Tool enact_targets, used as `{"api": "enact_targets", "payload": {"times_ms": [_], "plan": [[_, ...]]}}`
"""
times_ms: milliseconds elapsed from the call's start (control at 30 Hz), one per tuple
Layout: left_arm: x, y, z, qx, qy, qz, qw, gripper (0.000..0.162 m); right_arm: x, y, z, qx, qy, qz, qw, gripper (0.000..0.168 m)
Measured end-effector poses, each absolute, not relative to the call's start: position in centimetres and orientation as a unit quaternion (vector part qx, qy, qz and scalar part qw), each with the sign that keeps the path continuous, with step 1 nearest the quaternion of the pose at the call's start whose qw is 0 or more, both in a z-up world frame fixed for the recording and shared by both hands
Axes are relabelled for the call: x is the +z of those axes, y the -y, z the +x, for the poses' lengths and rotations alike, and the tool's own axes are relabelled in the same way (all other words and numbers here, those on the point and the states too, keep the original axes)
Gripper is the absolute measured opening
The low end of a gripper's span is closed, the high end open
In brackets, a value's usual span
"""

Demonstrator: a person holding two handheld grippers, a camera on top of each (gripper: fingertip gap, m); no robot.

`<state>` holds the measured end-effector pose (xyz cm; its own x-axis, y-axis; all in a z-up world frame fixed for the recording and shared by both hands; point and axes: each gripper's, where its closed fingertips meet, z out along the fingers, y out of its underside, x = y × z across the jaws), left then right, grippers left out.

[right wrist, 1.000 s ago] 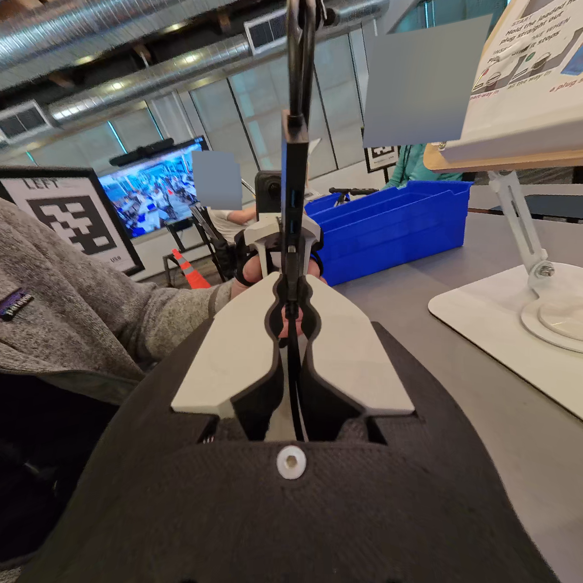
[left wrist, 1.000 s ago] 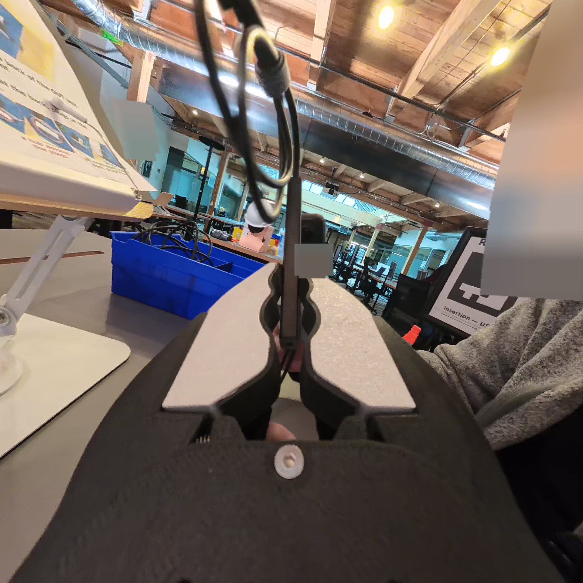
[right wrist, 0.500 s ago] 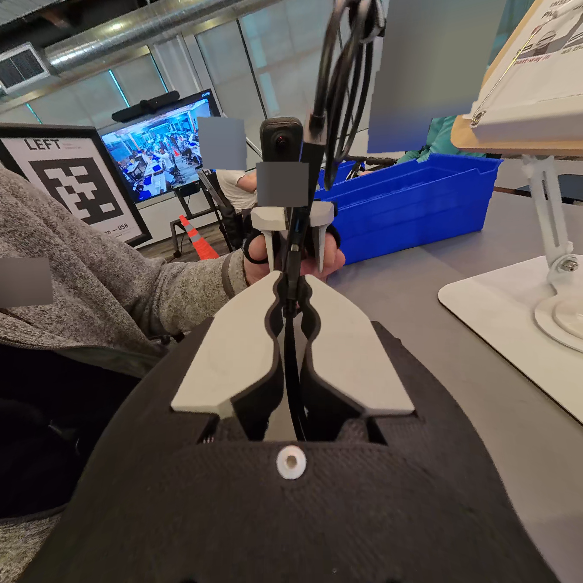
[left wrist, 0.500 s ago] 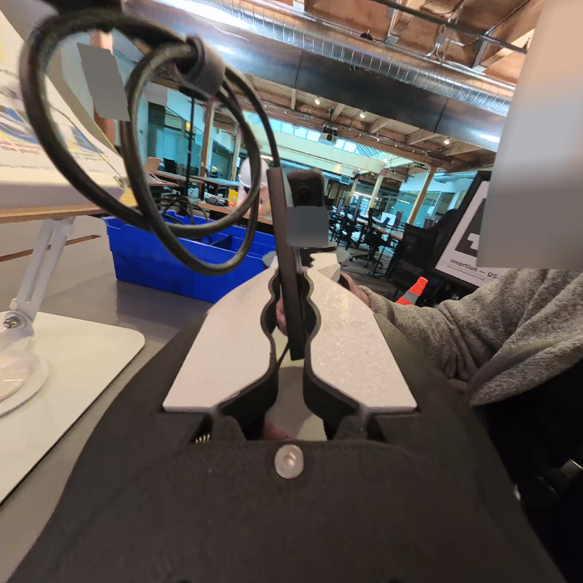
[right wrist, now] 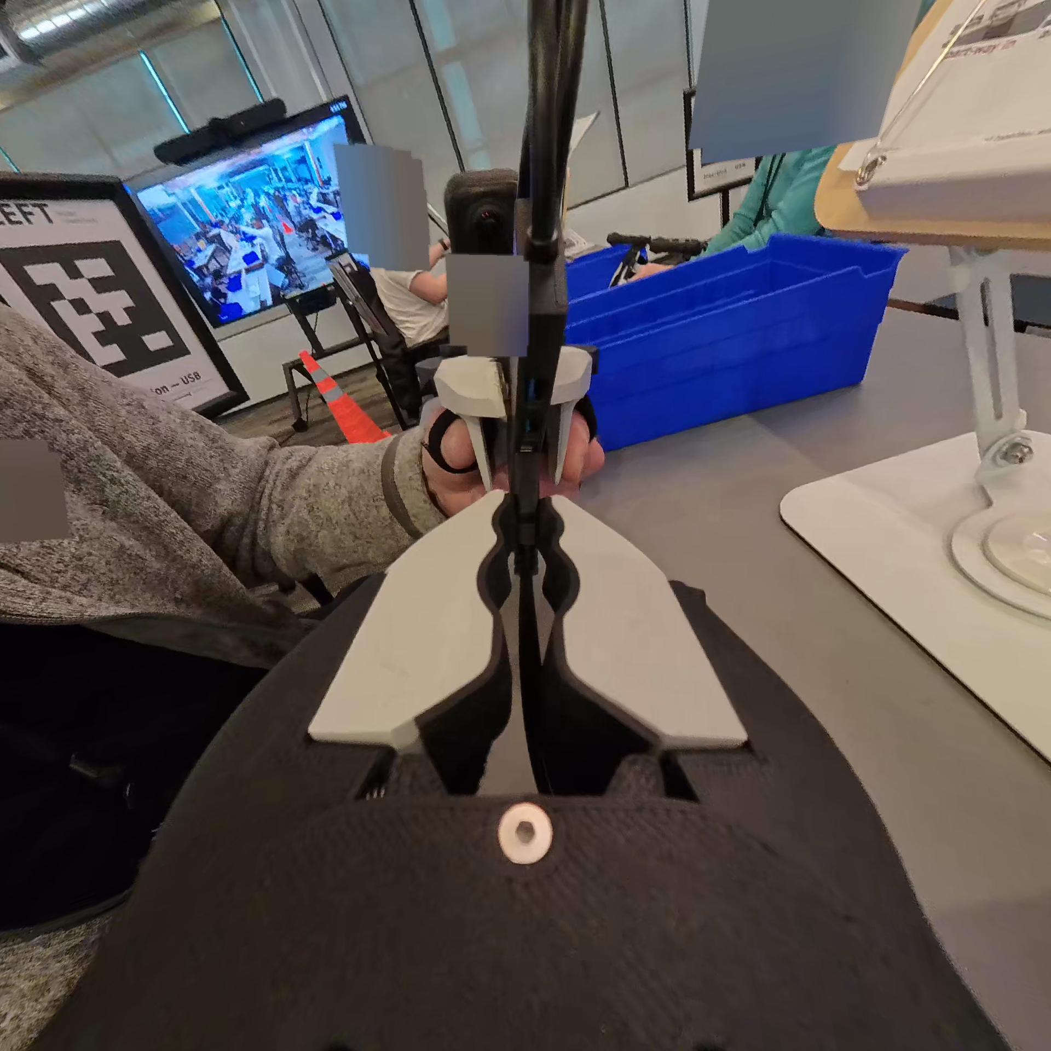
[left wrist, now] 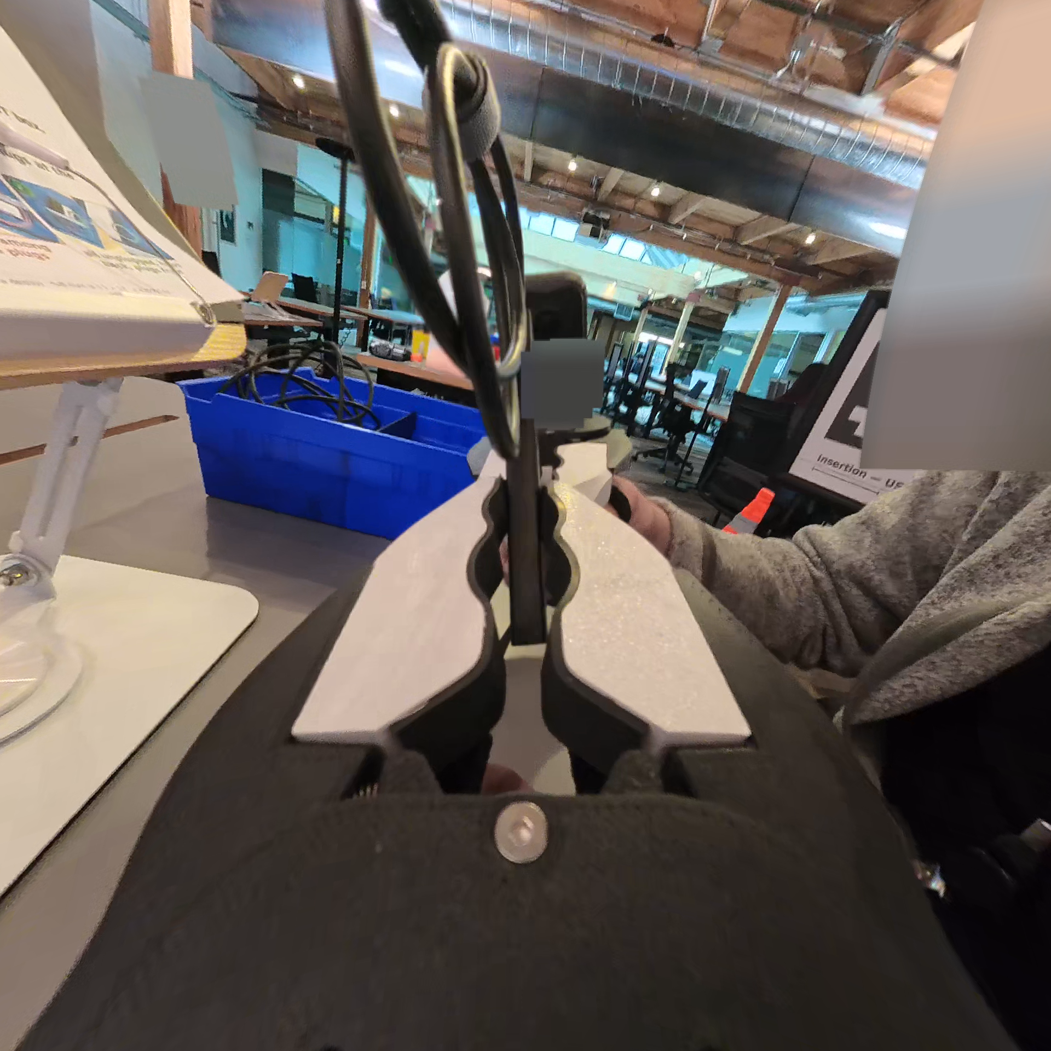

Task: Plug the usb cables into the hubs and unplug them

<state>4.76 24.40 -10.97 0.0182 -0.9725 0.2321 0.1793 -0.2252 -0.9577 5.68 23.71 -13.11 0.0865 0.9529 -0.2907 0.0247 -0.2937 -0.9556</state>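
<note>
My left gripper (left wrist: 526,483) is shut on a thin black USB hub (left wrist: 526,569), held edge-on and upright above the grey table. The hub's black lead (left wrist: 455,239) loops above it, bound by a strap. In the right wrist view the hub (right wrist: 543,341) stands between the left gripper's white fingers (right wrist: 480,449), its blue ports facing me. My right gripper (right wrist: 526,503) is shut on a black USB cable plug (right wrist: 526,540) right at the hub's lower edge. I cannot tell whether the plug is seated. The cable (right wrist: 529,682) runs back between my fingers.
A blue bin (left wrist: 318,460) with cables stands behind on the table; it also shows in the right wrist view (right wrist: 739,341). A white stand base (left wrist: 114,654) (right wrist: 887,540) carries an instruction board. The holder's grey sleeve (right wrist: 170,455) is at the left.
Both grippers have stayed shut and come lower toward the table. The hub's looped lead has swung from the left to upright above the hub.
</note>
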Motion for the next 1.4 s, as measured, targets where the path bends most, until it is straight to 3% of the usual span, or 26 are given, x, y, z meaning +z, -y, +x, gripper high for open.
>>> {"api": "enact_targets", "payload": {"times_ms": [833,1000,1133,1400], "plan": [[-11.0,-24.6,4.9,-0.600,-0.367,-0.506,0.499,0.010,-13.1,-24.0,6.3,0.538,0.407,-0.592,0.442,0.008],[-11.3,-24.0,5.8,-0.602,-0.379,-0.505,0.489,0.010,-13.9,-23.7,5.5,0.530,0.426,-0.609,0.408,0.028],[-11.4,-23.9,6.3,-0.599,-0.386,-0.506,0.486,0.010,-14.0,-23.6,5.3,0.519,0.437,-0.613,0.404,0.013],[-12.1,-23.8,6.5,-0.602,-0.392,-0.512,0.471,0.011,-13.7,-23.4,5.2,0.487,0.464,-0.616,0.410,0.011]]}}
